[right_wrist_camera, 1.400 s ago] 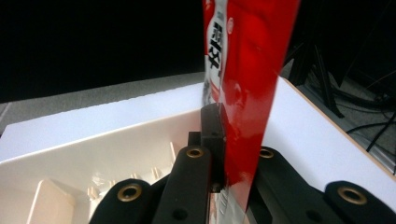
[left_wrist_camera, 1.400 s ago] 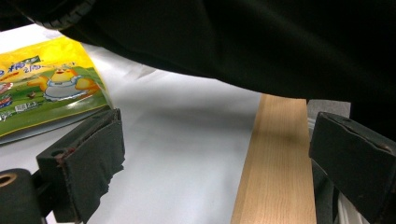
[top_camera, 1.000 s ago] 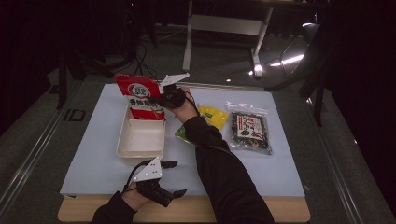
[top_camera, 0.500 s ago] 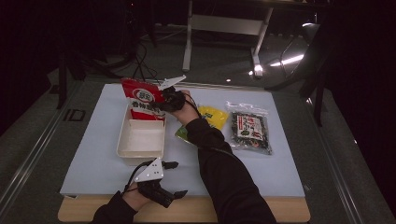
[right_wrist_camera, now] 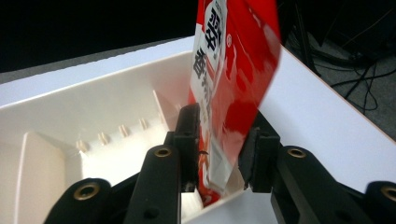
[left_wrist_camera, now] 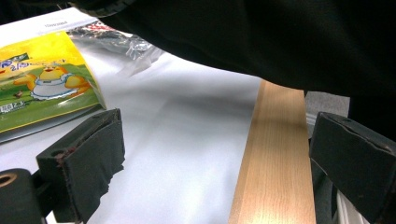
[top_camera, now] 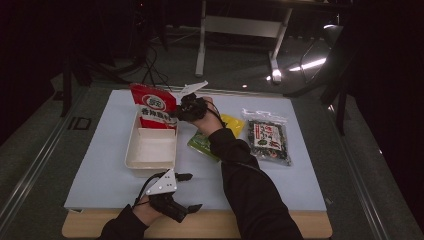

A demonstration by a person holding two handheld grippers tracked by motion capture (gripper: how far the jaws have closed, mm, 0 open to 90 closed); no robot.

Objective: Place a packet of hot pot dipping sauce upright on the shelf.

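My right tongs clench the red packet, upright over the white tray at frame centre; left tongs idle, released, lower left.

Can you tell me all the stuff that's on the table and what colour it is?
Red packet: 1, red with a white label, upright over the far end of the bin, pinched by the right gripper.
Bin: 1, white, left of the table's middle.
Yellow packet: 1, yellow and green, right of the bin, partly under the right arm.
Dark packet: 1, clear with dark contents, flat at the right.
Mat: 1, pale blue, covers the table.
Table: 1, light wood edge at the near side.
Right gripper: 1, black, jaws closed on the red packet.
Left gripper: 1, black, jaws open, at the near edge.
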